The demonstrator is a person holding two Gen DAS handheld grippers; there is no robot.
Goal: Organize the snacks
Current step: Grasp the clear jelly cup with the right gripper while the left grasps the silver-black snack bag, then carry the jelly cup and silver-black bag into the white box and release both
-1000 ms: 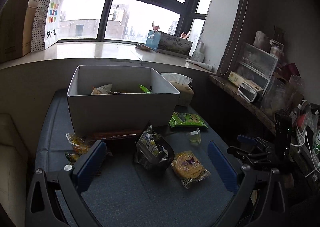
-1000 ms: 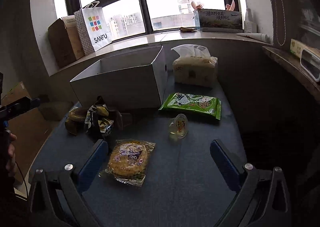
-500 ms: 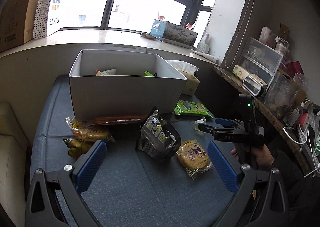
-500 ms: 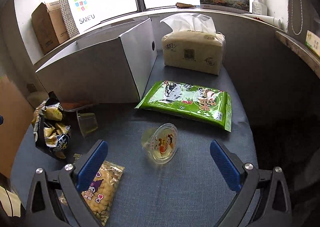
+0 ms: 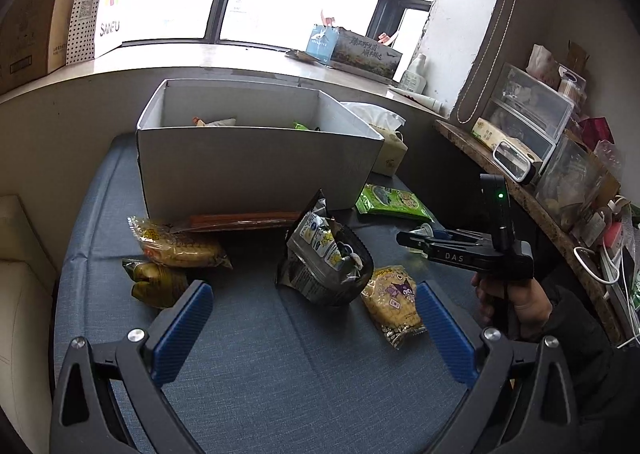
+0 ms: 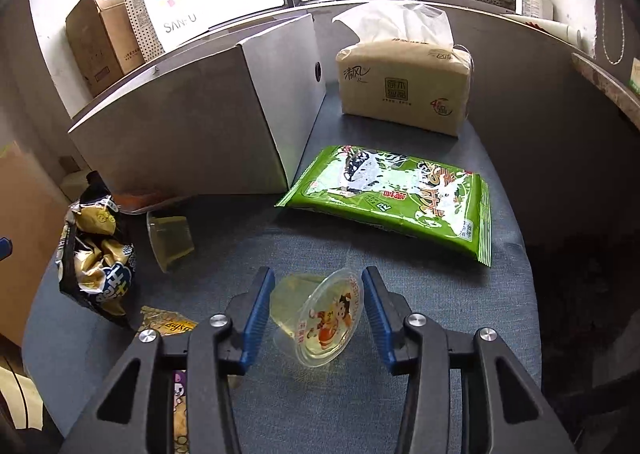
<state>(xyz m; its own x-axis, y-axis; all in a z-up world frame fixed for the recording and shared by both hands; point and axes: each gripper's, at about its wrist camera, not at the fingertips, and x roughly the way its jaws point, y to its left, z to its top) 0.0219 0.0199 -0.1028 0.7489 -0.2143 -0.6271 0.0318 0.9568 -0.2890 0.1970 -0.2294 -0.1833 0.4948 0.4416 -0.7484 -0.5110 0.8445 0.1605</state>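
The right gripper (image 6: 316, 314) has just been closing its blue pads around the small clear plastic jelly cup (image 6: 320, 318) lying tilted on the blue cloth surface (image 6: 440, 314), seemingly gripping it.

Most of what lies inside the white box (image 5: 256, 169) is hidden by its near wall; only the tips of a pale packet and a green one show above the rim. A brown flat packet (image 5: 244, 221) is partly tucked under the box's front edge. In the right wrist view the Kuromi cookie pack (image 6: 180, 406) is mostly covered by the gripper frame, and the print on the jelly cup (image 6: 320, 318) lid is too small to read.
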